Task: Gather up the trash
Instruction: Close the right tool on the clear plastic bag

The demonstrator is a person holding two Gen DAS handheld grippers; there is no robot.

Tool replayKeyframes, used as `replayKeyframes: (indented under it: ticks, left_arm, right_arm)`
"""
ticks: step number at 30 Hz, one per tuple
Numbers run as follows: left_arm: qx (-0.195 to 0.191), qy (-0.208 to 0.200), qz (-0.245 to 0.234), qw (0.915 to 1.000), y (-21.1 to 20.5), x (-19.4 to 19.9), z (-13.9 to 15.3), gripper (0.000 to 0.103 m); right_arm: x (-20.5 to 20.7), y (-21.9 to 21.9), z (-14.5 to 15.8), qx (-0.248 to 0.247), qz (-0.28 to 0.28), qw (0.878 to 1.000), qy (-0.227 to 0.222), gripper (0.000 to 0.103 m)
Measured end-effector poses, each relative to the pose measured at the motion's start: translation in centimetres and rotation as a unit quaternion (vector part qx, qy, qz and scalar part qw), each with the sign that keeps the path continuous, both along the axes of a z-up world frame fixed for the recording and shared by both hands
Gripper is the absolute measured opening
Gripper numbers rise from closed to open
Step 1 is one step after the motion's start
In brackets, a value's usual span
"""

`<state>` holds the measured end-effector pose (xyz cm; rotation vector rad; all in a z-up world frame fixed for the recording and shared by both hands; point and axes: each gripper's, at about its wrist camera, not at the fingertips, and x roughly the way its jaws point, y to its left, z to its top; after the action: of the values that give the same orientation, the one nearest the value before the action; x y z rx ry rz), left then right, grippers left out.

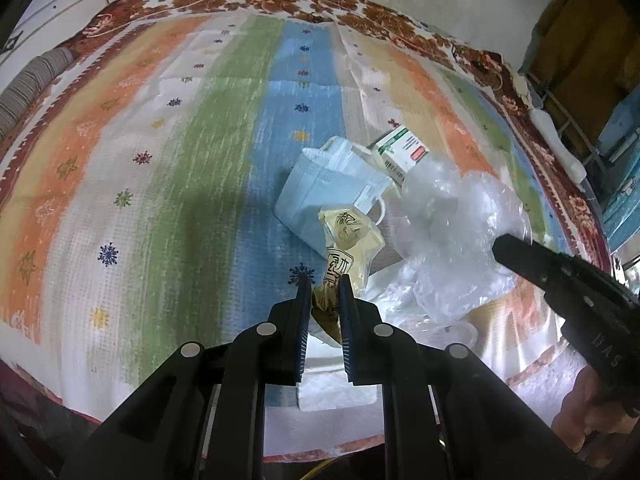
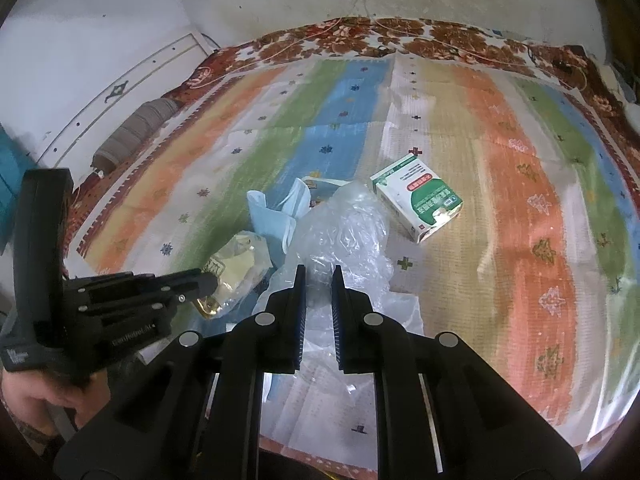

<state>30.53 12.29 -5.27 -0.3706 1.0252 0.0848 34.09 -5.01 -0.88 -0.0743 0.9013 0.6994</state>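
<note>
My left gripper [image 1: 326,280] is shut on a yellow printed plastic wrapper [image 1: 350,240], also in the right wrist view [image 2: 236,268]. Behind the wrapper lies a light blue face mask [image 1: 320,184] [image 2: 268,212]. A crumpled clear plastic bag [image 1: 456,224] [image 2: 344,232] lies right of it. My right gripper [image 2: 319,270] is shut on the clear bag's near edge; its finger shows in the left wrist view [image 1: 520,256]. A green and white medicine box [image 1: 404,150] [image 2: 420,196] lies beyond the bag.
Everything lies on a striped cloth [image 1: 180,160] under clear plastic over a round table. A grey striped roll [image 2: 136,136] lies at the far left edge. White paper [image 1: 340,388] lies under the left gripper. Blue boxes [image 1: 624,168] stand at the right.
</note>
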Motion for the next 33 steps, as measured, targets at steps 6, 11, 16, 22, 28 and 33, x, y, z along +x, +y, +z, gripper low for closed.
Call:
replayKeyframes:
  ticks: [6,11,16,22,28,33]
  left_arm:
    - [-0.008,0.000,0.010,0.9999,-0.2,-1.0,0.9,0.013]
    - [-0.020,-0.020,0.011,0.9995,-0.5,-2.4,2.6,0.013]
    - [-0.036,-0.040,0.019,0.9984,-0.3,-4.3,4.3,0.013]
    - [-0.051,-0.053,0.028,0.9969,0.0,-6.1,5.3,0.013]
    - [-0.056,-0.070,0.032,0.9955,-0.4,-7.8,6.3,0.013]
    - [-0.051,-0.083,0.023,0.9950,-1.3,-9.0,6.9,0.013]
  right_arm:
    - [-1.3,-0.7,0.8,-0.009,0.006,1.000,-0.018,0.010]
    - [-2.7,-1.3,2.1,-0.002,0.010,0.999,-0.030,0.010]
    - [-5.0,-1.7,3.4,0.005,0.018,0.999,-0.045,0.010]
    - [-6.5,-3.2,4.9,0.027,0.008,0.998,-0.050,0.010]
    - [-8.6,-4.6,5.8,0.019,0.009,0.997,-0.073,0.010]
    - [-10.4,-6.0,6.2,0.031,0.009,0.996,-0.081,0.010]
